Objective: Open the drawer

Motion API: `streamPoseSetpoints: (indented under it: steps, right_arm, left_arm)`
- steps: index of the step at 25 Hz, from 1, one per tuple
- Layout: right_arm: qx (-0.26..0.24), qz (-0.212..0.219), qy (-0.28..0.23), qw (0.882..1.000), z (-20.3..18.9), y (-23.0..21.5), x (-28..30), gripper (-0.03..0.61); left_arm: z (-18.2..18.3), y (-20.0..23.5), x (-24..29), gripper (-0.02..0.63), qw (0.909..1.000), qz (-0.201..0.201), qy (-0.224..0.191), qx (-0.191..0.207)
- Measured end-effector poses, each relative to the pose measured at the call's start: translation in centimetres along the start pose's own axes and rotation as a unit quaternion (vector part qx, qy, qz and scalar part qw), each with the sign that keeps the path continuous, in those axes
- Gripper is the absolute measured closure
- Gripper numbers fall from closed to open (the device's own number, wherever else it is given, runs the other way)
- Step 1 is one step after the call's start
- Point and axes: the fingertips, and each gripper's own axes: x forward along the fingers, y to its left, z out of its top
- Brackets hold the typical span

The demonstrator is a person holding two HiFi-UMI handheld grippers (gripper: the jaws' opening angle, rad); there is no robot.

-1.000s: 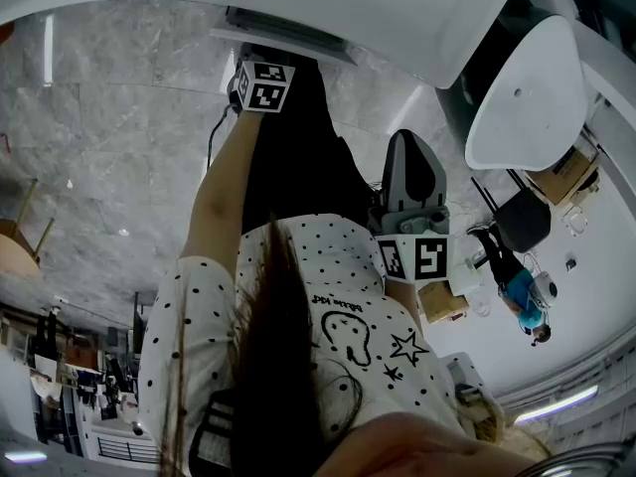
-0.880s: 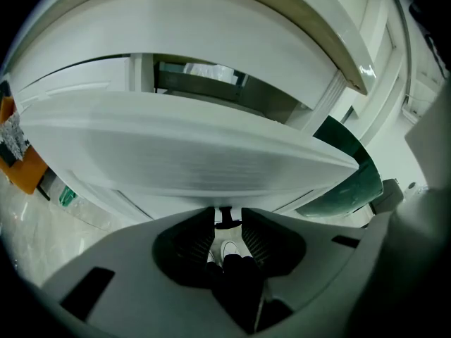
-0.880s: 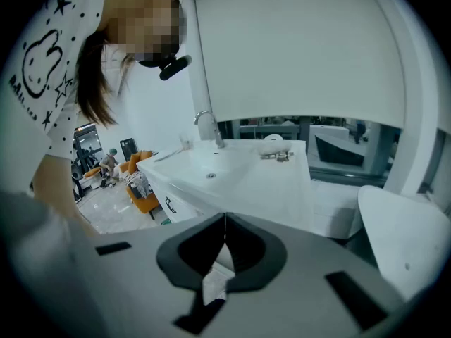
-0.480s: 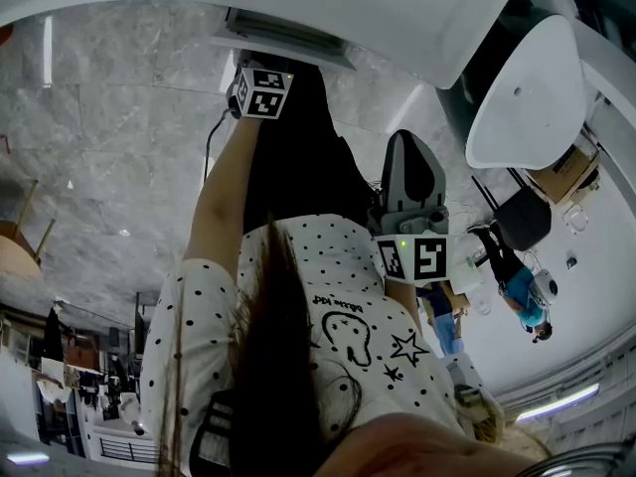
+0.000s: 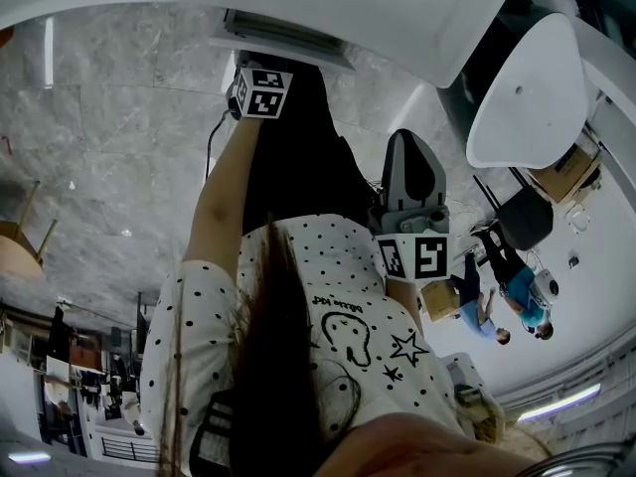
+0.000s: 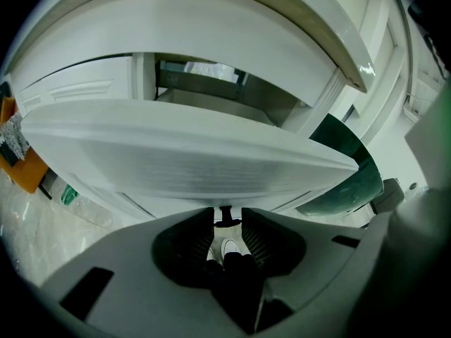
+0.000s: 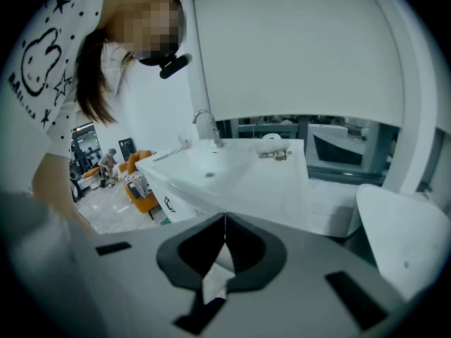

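Note:
The white drawer front (image 6: 183, 160) stands pulled out from the vanity, and its dark inside shows behind it. A small black handle (image 6: 225, 211) sticks out below the front. My left gripper (image 6: 227, 220) is shut on that handle, its ribbed pads on either side. In the head view the left gripper (image 5: 256, 73) reaches up to the drawer (image 5: 283, 33) at the end of a stretched arm. My right gripper (image 5: 409, 152) hangs apart from the drawer, close to the person's body. Seen from its own camera, the right gripper (image 7: 225, 220) is shut with nothing in it.
A white countertop (image 7: 268, 182) with a basin and a tap (image 7: 204, 122) lies ahead of the right gripper. A white oval tub (image 5: 527, 97) stands to the right. Orange seats (image 7: 141, 182) and several people (image 5: 497, 286) are far off on the marble floor.
The left gripper's marker cube has crept slightly towards the person. People in the background have walked to new spots. The right gripper has stayed still.

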Motion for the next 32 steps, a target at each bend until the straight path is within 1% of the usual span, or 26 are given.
streamPoseSetpoints:
  steps: [3, 4, 5, 9, 14, 18, 21, 24, 26, 30, 32]
  right_arm:
    - [0.002, 0.001, -0.002, 1.0, 0.3, -0.3, -0.1, 0.565]
    - [0.003, 0.001, -0.003, 1.0, 0.4, -0.3, -0.1, 0.565]
    - [0.005, 0.002, -0.004, 1.0, 0.4, -0.3, -0.1, 0.565]
    - [0.007, 0.006, -0.008, 1.0, 0.4, -0.2, 0.3, 0.566]
    - [0.01, 0.009, -0.013, 1.0, 0.2, -0.6, 0.2, 0.565]
    - [0.011, 0.015, -0.019, 1.0, 0.4, -0.4, 0.5, 0.565]
    - [0.01, 0.019, -0.026, 0.999, 0.6, -0.1, 0.9, 0.565]
    - [0.007, 0.022, -0.032, 0.999, 0.9, -0.1, 1.1, 0.565]
    - [-0.001, 0.023, -0.038, 0.999, 1.6, 0.0, 0.6, 0.565]
    - [-0.029, 0.019, -0.052, 0.998, 4.2, 1.1, -2.2, 0.566]
    - [-0.041, 0.025, -0.057, 0.997, 5.1, 1.3, -2.8, 0.566]
  left_arm:
    - [0.6, -0.1, -0.9, 0.491, 1.0, 0.008, -0.002, -0.005]
    - [0.8, 0.0, -1.5, 0.518, 0.9999, 0.013, -0.007, -0.006]
    - [1.0, 0.0, -2.1, 0.592, 0.9997, 0.019, -0.014, -0.008]
    - [1.6, 0.0, -4.3, 0.604, 0.9989, 0.016, -0.037, -0.022]
    - [2.2, -0.7, -5.8, 0.609, 0.9986, 0.017, -0.041, -0.029]
    - [3.0, -0.8, -7.6, 0.609, 0.9978, 0.02, -0.033, -0.053]
    - [4.0, -0.9, -8.9, 0.609, 0.9967, 0.015, -0.045, -0.066]
    - [6.0, -1.3, -10.7, 0.609, 0.9955, 0.014, -0.068, -0.065]
    - [8.0, -1.9, -12.5, 0.609, 0.9941, 0.011, -0.09, -0.06]
    - [13.6, -4.1, -18.9, 0.609, 0.9881, -0.005, -0.149, -0.038]
    - [15.6, -4.9, -21.6, 0.609, 0.9841, -0.001, -0.175, -0.029]
